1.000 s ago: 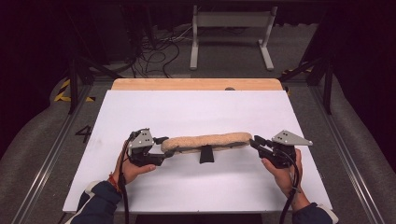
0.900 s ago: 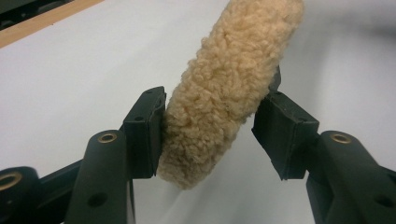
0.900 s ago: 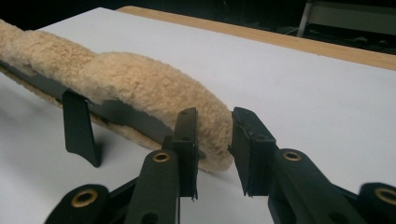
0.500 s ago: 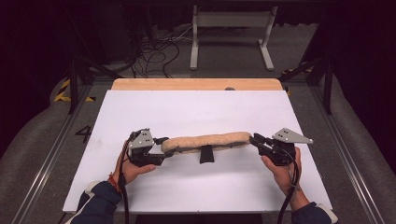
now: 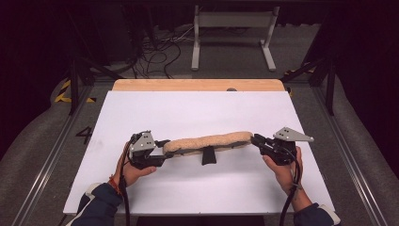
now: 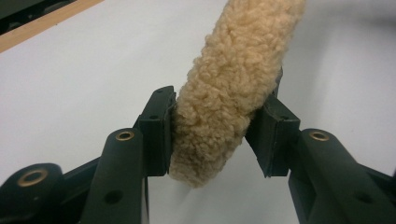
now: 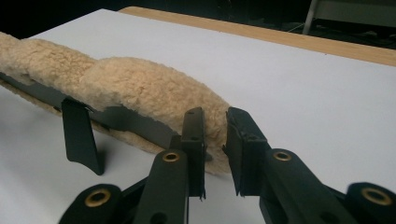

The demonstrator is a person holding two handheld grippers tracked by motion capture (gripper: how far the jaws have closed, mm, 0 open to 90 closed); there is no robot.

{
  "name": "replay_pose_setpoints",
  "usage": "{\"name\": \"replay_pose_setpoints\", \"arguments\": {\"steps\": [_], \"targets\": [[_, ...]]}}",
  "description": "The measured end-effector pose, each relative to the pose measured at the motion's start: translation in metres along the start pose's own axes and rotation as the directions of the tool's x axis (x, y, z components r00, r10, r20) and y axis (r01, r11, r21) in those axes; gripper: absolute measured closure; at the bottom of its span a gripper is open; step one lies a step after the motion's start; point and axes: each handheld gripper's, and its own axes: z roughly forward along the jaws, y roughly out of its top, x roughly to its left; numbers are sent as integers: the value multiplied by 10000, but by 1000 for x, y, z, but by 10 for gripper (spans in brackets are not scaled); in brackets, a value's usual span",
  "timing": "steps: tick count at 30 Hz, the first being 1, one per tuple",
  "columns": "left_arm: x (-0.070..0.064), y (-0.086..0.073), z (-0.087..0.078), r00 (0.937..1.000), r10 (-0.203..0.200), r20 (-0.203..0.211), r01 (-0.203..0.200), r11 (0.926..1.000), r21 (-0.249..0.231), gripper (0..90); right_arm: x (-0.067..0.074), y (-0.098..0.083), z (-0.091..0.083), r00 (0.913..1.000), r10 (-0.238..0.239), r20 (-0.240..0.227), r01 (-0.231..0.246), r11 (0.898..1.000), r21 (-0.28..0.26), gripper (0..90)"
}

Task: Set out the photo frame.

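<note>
Both grippers clamp the fleece pad (image 5: 207,141), left gripper (image 5: 162,149) closing further, right gripper (image 5: 256,140); white table (image 5: 197,113), perhaps a floor "4"

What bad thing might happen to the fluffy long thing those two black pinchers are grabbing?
The left gripper has just been closing on one end of the fleece pad, squashing soft pile, so that end might slip out. The right gripper pinches just the other tip, a small hold that could pull free if the hands move apart. The black strap hanging under the pad might snag on the white table.
</note>
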Motion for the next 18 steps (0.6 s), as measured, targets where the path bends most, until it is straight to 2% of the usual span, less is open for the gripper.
{"name": "replay_pose_setpoints", "arguments": {"steps": [6, 11, 18], "targets": [[-1, 0, -2, 10000, -15, 37, 15, 10000, -31, 544, -2, 3, 2, 10000, 52, 22, -52, 10000, 64, 766], [0, 2, -1, 9988, -369, 317, 379, 9988, -316, 506, -3, 3, 3, 9999, 106, -16, -106, 9999, 98, 760], [-1, 2, -1, 9991, -269, 320, 278, 9992, -278, 545, -5, 4, 3, 9997, 224, -76, -223, 9997, 117, 759]]}}
